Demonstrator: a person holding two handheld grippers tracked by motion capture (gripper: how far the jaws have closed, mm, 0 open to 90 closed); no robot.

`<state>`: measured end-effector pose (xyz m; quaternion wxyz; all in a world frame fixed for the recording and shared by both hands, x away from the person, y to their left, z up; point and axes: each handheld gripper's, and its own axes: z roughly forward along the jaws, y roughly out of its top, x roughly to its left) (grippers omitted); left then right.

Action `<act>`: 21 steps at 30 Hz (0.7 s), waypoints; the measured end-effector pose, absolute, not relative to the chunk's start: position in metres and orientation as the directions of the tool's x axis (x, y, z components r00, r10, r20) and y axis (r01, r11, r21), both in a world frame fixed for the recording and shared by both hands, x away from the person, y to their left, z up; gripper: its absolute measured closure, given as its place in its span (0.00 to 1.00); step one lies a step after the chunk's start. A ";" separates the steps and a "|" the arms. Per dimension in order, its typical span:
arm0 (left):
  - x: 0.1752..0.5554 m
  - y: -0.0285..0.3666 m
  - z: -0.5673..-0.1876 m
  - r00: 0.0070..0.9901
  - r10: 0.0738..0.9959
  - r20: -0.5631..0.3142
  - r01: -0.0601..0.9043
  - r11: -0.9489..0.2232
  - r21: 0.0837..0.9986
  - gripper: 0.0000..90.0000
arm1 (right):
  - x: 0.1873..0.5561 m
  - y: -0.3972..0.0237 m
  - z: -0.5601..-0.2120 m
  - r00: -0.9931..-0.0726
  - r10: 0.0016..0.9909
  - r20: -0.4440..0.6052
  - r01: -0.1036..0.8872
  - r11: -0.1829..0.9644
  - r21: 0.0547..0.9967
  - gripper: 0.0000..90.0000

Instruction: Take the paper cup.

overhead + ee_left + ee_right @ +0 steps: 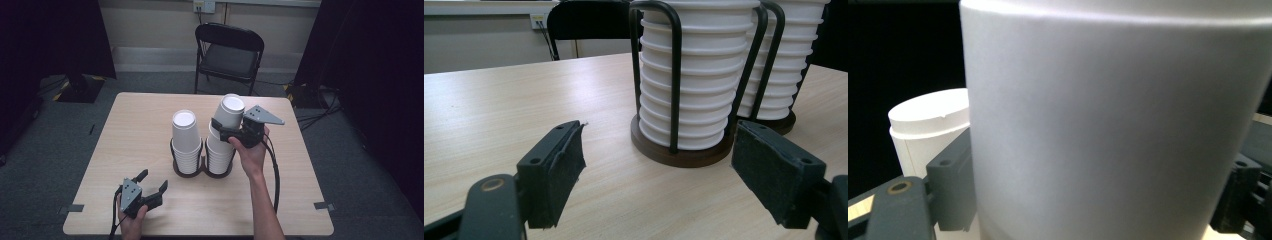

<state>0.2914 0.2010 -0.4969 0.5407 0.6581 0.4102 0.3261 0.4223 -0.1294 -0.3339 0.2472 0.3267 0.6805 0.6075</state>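
Note:
Two stacks of upturned white paper cups stand in a twin black wire holder at the table's middle: a left stack and a right stack. My right gripper is shut on the top cup of the right stack, which tilts away to the right above the cups below it. In the right gripper view this cup sits between both jaws, with the left stack's top behind. My left gripper rests open near the front left edge, its pads empty, facing the near stack.
A black folding chair stands beyond the table's far edge. Dark curtains hang at both sides, and cables lie on the floor at the right. Bare tabletop lies left of the holder. Grey tape marks sit at the front corners.

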 end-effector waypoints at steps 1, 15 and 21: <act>0.291 0.201 -0.497 0.451 0.893 -0.015 0.186 -0.078 0.979 0.23 | 0.422 -0.130 -0.334 -0.665 0.744 0.064 0.144 0.044 0.989 0.17; 0.291 0.203 -0.497 0.454 0.890 -0.033 0.187 -0.059 0.981 0.22 | 0.420 -0.134 -0.322 -0.654 0.752 0.081 0.125 0.002 0.992 0.17; 0.291 0.202 -0.497 0.441 0.897 -0.027 0.190 -0.064 0.980 0.22 | 0.418 -0.136 -0.316 -0.651 0.756 0.065 0.104 0.005 0.995 0.17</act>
